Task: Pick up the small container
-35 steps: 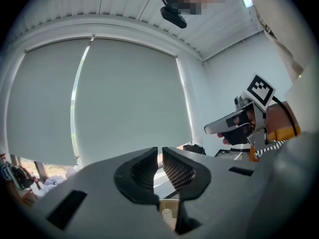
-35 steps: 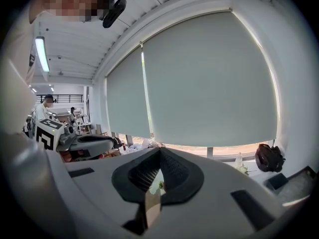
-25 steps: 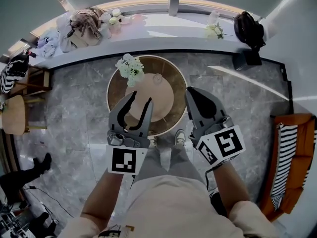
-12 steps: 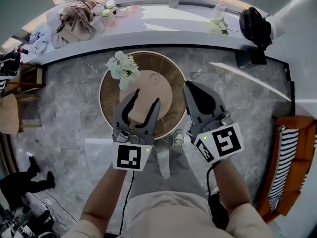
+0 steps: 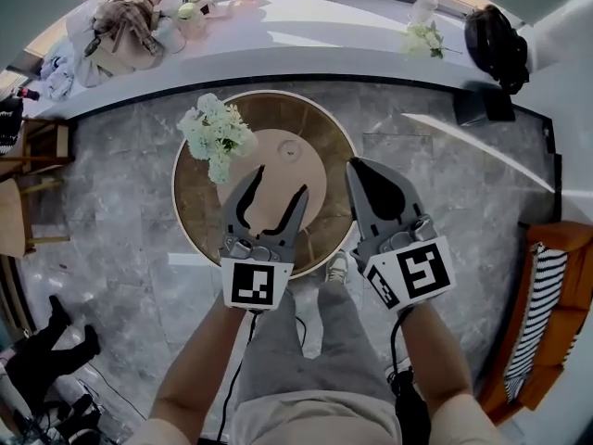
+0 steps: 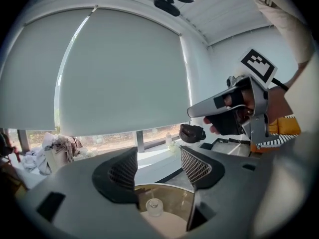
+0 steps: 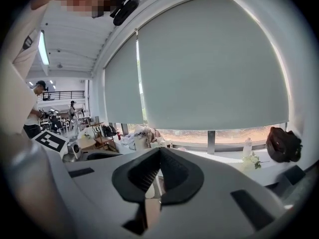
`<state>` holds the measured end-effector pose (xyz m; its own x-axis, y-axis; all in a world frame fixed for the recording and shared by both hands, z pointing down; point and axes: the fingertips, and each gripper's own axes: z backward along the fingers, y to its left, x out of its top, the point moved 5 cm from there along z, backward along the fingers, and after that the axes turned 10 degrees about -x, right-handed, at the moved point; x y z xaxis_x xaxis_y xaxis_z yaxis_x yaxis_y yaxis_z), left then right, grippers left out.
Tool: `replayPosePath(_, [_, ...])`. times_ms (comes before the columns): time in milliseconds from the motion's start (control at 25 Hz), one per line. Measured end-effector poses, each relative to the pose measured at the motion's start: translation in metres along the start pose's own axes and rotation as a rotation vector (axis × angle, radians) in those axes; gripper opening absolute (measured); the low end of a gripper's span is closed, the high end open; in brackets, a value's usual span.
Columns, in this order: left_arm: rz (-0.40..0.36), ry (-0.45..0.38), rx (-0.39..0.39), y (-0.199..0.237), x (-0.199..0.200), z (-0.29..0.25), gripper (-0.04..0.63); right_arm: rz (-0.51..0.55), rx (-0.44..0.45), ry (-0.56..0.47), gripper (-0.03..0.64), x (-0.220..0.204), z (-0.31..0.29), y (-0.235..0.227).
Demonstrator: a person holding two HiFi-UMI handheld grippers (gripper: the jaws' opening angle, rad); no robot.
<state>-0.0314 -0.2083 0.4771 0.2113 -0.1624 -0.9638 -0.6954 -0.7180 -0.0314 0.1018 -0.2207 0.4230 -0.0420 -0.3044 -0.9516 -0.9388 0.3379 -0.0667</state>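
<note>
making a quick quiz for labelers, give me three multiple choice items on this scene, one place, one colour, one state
1. Where does the small container stand? A on the round table; B on the window ledge; C on the floor.
2. What colour are the flowers on the table? A red; B white; C purple.
3. How do the jaws of the right gripper stand? A wide apart; B clamped on the container; C together, empty.
Answers: 1 A, the head view shows it on that table. 2 B, white blooms. 3 C, its own view shows the tips meeting, nothing between.
</note>
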Motion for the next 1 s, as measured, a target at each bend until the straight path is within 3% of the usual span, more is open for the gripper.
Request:
replayPosePath(520, [0.074, 0.083, -0.001, 0.015, -0.137, -0.08, 0.29, -0.035, 0.041, 0.064, 0.005, -0.105, -0.074, -0.021])
replayPosePath(800, [0.092, 0.103, 0.033, 0.026, -0.198, -0.114, 0.292, -0.052, 0.059, 0.1, 0.005, -0.159, -0.101, -0.026])
replayPosePath(1000, [0.116, 0.139, 0.079, 0.032, -0.244, -0.135, 0.328, -0.078, 0.068, 0.124, 0.005, -0.192, -0.115, -0.029])
